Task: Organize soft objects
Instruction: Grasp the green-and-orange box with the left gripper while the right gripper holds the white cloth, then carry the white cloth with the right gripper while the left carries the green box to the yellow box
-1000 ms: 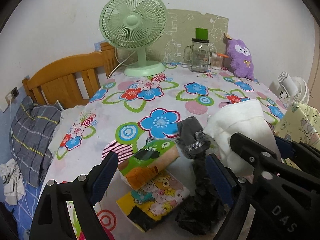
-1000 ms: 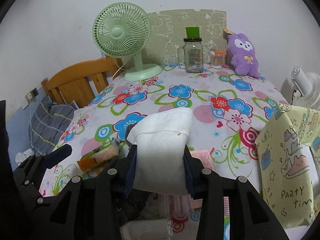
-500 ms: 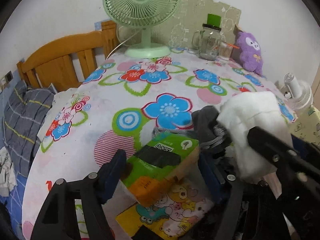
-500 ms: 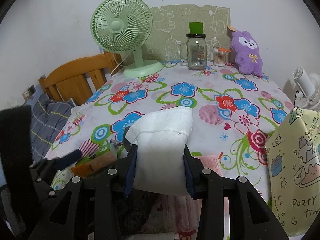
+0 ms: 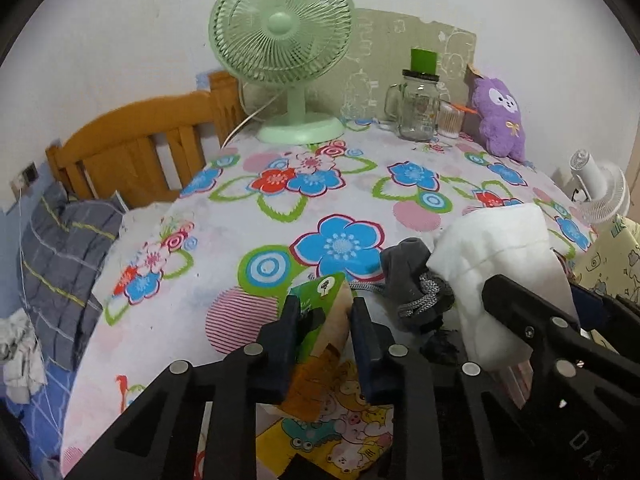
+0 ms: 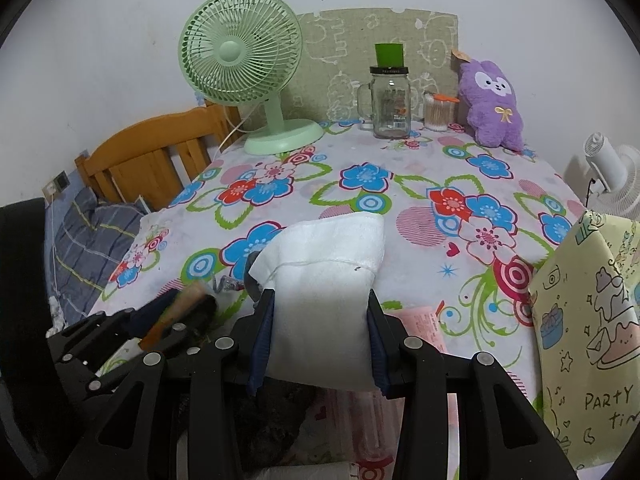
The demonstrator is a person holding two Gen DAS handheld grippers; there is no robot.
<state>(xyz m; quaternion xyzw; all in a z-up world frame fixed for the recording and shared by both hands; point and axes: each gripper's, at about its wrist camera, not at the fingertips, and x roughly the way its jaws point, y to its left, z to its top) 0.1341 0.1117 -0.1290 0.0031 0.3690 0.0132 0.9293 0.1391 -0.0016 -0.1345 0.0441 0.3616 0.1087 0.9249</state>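
My left gripper [image 5: 323,328] is shut on a green and orange tissue pack [image 5: 322,322], squeezing it above a yellow cartoon-print pack [image 5: 344,420]. My right gripper [image 6: 320,320] is shut on a folded white towel [image 6: 324,276] and holds it above the floral tablecloth [image 6: 400,168]; the towel also shows in the left wrist view [image 5: 500,268]. A grey sock [image 5: 416,280] lies between the tissue pack and the towel. A pink pack [image 6: 424,320] lies under the right gripper. A purple plush [image 6: 490,104] sits at the table's far right.
A green fan [image 6: 240,72], a glass jar with a green lid [image 6: 390,96] and a cotton swab cup [image 6: 436,112] stand at the back. A yellow party bag [image 6: 588,320] stands at the right. A wooden headboard [image 5: 140,152] and bedding are at the left.
My left gripper has closed on the tissue pack, which was lying between its open jaws. The right gripper keeps hold of the towel.
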